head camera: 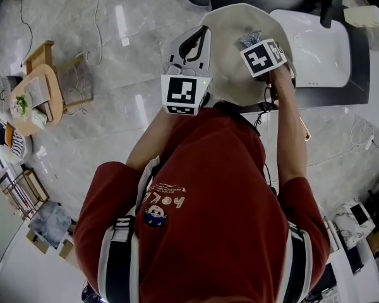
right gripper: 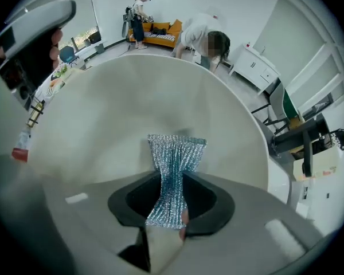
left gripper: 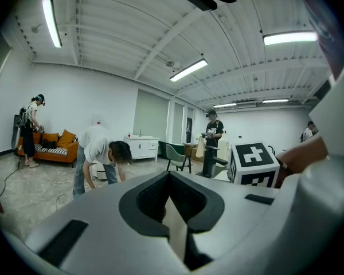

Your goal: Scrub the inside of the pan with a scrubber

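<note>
Nearest us, the right gripper (right gripper: 169, 205) has its jaws clamped on the lower end of the scrubber (right gripper: 175, 156), a silvery mesh strip. The strip's free end fans out against the inside of the pan (right gripper: 120, 119).

The left gripper (left gripper: 173, 205) is closed tight on a thin pale edge. We take that for the pan's rim or handle, at the pan's left side. So the pan is held up in the air and rests on nothing. The sink (head camera: 312, 46) and its dark counter (head camera: 360, 74) lie beyond it.

Risks, as we judge them:
- The scrubber is gripped by one end only, so hard strokes could drag it out of the jaws.
- Pushing on the pan could twist it in the left gripper's narrow hold, and it could drop at the counter's near edge or onto the floor.
</note>
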The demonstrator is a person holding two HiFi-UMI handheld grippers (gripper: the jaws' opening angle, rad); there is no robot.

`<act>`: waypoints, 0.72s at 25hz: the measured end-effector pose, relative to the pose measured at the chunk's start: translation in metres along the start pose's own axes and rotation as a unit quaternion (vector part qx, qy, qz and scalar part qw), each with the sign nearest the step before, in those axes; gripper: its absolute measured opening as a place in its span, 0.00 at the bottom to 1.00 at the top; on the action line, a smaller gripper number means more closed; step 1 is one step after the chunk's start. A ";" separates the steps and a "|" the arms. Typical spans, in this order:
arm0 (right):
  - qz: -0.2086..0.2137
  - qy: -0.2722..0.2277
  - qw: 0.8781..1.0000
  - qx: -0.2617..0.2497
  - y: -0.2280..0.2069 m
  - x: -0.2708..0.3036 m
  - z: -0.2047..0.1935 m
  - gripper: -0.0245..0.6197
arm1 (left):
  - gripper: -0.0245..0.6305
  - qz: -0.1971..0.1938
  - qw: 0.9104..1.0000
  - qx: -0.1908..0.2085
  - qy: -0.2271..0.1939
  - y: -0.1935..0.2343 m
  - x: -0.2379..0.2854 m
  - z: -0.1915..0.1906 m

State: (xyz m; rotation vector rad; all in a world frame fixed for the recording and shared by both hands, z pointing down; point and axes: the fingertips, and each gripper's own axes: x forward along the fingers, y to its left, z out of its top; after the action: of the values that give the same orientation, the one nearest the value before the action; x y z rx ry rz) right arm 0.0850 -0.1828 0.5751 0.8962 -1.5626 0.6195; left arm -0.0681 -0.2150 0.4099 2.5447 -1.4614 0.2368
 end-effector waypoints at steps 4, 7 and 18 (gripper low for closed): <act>-0.025 -0.028 0.999 -0.022 0.002 0.005 0.024 0.24 | 0.05 0.004 1.000 0.000 -0.002 0.002 -0.002 0.003; -0.012 -0.059 0.998 -0.034 0.019 0.004 0.040 0.24 | 0.05 0.007 1.000 0.004 -0.006 0.002 -0.003 0.009; 0.056 -0.146 0.987 0.042 0.029 -0.025 0.041 0.24 | 0.04 0.007 1.000 0.013 -0.014 -0.019 -0.003 0.019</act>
State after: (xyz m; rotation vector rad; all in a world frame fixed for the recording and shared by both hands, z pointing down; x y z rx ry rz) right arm 0.0383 -0.1939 0.5460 1.0006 -1.8716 0.6597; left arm -0.0523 -0.2078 0.3892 2.5681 -1.4974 0.2234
